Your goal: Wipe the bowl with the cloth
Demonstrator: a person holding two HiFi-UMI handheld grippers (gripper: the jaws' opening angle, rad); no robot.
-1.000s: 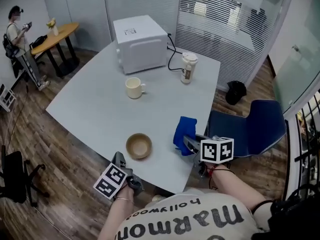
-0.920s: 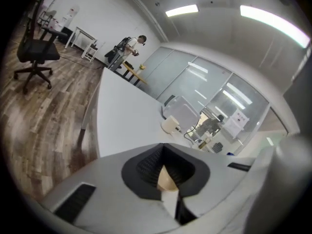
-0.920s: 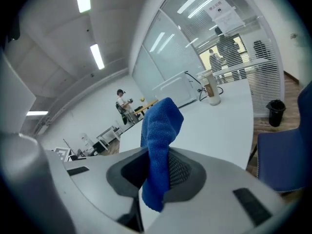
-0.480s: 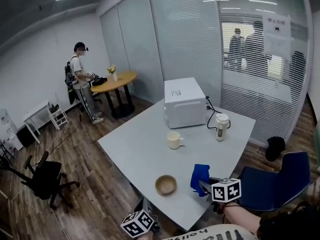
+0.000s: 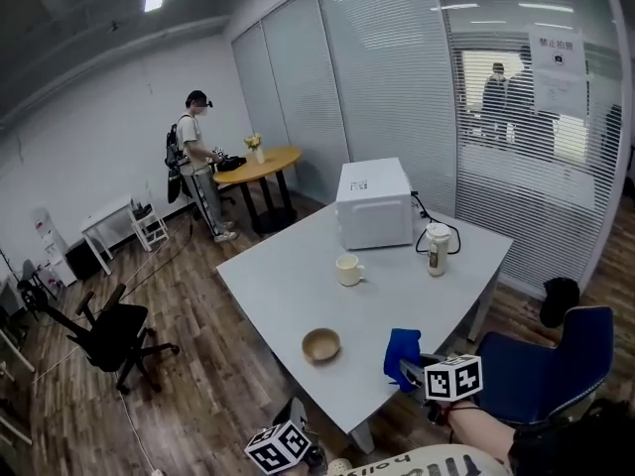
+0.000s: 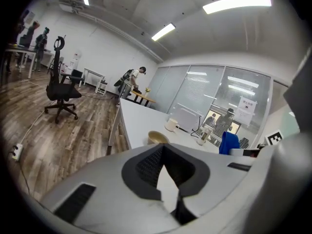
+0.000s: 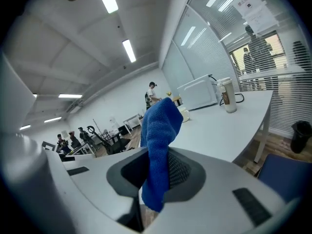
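Note:
A tan bowl point(image 5: 321, 344) stands empty near the front edge of the grey table point(image 5: 298, 286); the left gripper view shows the bowl point(image 6: 157, 137) just past my jaws. My left gripper point(image 5: 295, 414) hangs below the table's front edge, left of the bowl, shut with nothing in it point(image 6: 163, 177). Off the table's front right corner, my right gripper point(image 5: 409, 370) is shut on a blue cloth point(image 5: 402, 353). The cloth point(image 7: 158, 140) sticks up from between the jaws of the right gripper point(image 7: 156, 179) and droops a little below them.
On the table stand a cream mug point(image 5: 347, 269), a white microwave point(image 5: 374, 204) and a lidded drink cup point(image 5: 435, 249). A blue chair point(image 5: 536, 365) is at the right. A black office chair point(image 5: 109, 335) and a person point(image 5: 198, 162) by a round table are at the left.
The head view has swung up from the tabletop to take in the room. My left gripper has slid left and away from the bowl. The right gripper still holds the cloth.

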